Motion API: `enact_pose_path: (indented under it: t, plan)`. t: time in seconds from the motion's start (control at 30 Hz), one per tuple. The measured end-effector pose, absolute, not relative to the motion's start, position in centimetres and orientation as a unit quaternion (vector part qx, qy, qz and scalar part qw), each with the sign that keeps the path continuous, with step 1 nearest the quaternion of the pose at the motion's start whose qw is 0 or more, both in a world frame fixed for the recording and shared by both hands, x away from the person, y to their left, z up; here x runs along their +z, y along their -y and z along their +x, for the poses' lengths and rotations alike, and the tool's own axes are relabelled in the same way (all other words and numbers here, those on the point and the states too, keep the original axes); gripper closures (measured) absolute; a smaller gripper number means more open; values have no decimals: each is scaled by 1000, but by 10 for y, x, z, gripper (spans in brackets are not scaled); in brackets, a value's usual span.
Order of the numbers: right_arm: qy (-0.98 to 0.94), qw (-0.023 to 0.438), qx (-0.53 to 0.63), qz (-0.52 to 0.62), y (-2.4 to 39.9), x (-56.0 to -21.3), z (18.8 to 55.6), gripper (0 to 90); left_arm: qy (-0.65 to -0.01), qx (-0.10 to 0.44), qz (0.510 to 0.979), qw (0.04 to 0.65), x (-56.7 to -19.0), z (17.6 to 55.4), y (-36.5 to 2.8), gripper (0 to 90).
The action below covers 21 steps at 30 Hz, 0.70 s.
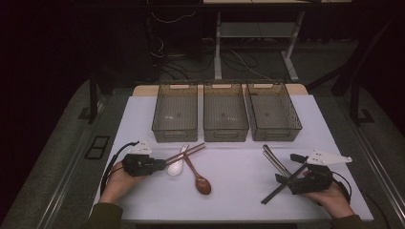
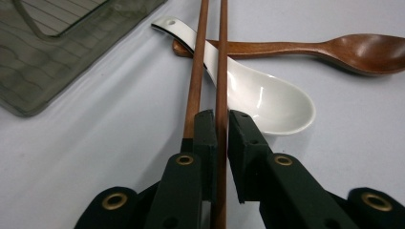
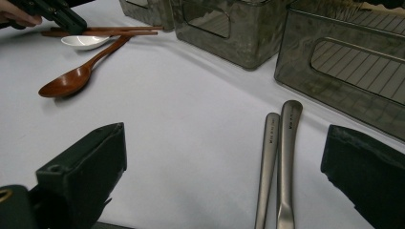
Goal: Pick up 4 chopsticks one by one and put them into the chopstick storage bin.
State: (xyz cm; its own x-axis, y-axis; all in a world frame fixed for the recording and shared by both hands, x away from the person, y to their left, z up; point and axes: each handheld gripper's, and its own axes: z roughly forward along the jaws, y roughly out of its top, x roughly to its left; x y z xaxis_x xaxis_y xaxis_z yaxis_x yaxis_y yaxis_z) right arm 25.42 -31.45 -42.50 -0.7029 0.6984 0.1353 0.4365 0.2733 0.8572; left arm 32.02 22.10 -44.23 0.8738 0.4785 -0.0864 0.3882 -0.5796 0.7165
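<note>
The left claw [image 2: 217,125] lies low on the white worktop [image 1: 239,181] with its black jaws nearly shut around one of the two wooden chopsticks [image 2: 221,62]; that stick runs straight between the pads, a thin gap showing on the right pad's side, so whether they pinch it I cannot tell; the second stick lies just outside the left jaw, touching its outer face; both sticks are slim, round and reddish-brown with a dull sheen, and they run away from the claw over the white ceramic spoon [image 2: 258,95], whose glossy, deep oval bowl sits just beside the right jaw; its handle passes under the sticks and crosses the handle of the brown wooden spoon [image 2: 334,50], smooth and polished, with a shallow oval bowl; the right claw [image 3: 224,171] stands wide open, holding nothing; between its blocky, matt black jaws the rounded ends of two grey metal handles [image 3: 279,162] lie side by side on the worktop, brushed and flat; beyond them stand three smoky, translucent plastic bins [image 1: 225,112] with ribbed floors and cut-out grips, set in a row.
</note>
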Motion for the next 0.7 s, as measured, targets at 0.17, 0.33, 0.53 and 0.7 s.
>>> enact_pose_path:
  t: [0.17,0.33,0.53,0.7]
  plan:
    - [-786,136,483,361,314,-425,254,13,-243,58,890,382,-444,320,-219,801]
    - [-786,135,483,361,314,-425,254,12,-243,57,892,378,-444,320,-218,815]
    - [-788,135,482,360,314,-425,254,12,-244,55,892,378,-444,320,-218,820]
    - [-787,134,482,360,314,-426,254,12,-243,55,892,377,-444,320,-218,824]
